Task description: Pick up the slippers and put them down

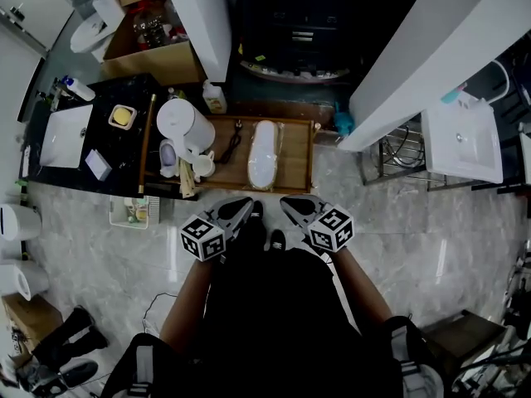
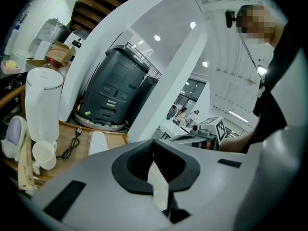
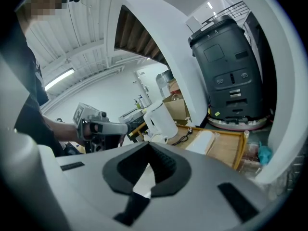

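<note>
- Lying on rimmed wooden desk: pale white elongated slipper, long axis pointing straight away from the body.
- Hovering short of the desk's near edge: left gripper and right gripper, fingers of both pressed together, holding nothing.
- Slipper dead ahead, midway between both; neither hand clearly nearer.

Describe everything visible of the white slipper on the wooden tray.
The slipper is white, long and rounded at both ends. It lies flat on the wooden tray, near its middle, touching only the tray. A black cable lies apart at its left. Whether it is one slipper or a stacked pair I cannot tell.
</note>
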### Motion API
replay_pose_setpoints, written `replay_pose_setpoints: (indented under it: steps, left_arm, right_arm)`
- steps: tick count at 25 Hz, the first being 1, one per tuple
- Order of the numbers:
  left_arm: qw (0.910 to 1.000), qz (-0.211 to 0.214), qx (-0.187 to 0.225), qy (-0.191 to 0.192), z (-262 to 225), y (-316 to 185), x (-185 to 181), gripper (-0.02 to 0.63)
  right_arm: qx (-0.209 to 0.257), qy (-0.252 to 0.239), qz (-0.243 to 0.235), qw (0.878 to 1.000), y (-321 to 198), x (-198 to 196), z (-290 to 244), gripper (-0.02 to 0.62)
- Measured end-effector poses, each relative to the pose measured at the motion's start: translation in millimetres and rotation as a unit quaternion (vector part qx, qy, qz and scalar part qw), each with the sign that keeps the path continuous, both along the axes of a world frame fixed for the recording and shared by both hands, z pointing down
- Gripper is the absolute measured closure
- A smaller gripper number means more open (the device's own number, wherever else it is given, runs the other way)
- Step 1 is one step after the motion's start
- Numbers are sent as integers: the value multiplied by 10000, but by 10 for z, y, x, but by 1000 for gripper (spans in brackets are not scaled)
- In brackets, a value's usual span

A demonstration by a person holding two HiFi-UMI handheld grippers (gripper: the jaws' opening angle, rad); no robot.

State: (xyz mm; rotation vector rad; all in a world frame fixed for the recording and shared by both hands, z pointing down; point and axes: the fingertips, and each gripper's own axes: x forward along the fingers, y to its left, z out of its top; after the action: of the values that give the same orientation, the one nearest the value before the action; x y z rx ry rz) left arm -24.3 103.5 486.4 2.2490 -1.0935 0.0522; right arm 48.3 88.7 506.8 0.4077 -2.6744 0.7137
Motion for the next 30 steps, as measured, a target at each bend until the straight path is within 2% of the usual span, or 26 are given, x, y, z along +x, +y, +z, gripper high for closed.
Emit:
replay_pose_setpoints:
  steps: [17,26,30]
  left_arm:
    - [9961,756,-460,55,448,-456,-289,594]
    - [9877,1285,-886,-118,846,-526,-309,594]
    - [9849,1403,-1014,-60,1017,-562,-304,594]
  right_arm:
    - [-369,641,247,9970,-337,-327,609,588]
    - [-562,924,213,9939,-465,-498,888,588]
    - [-656,1120,142,9914,-493,-492,1075,588]
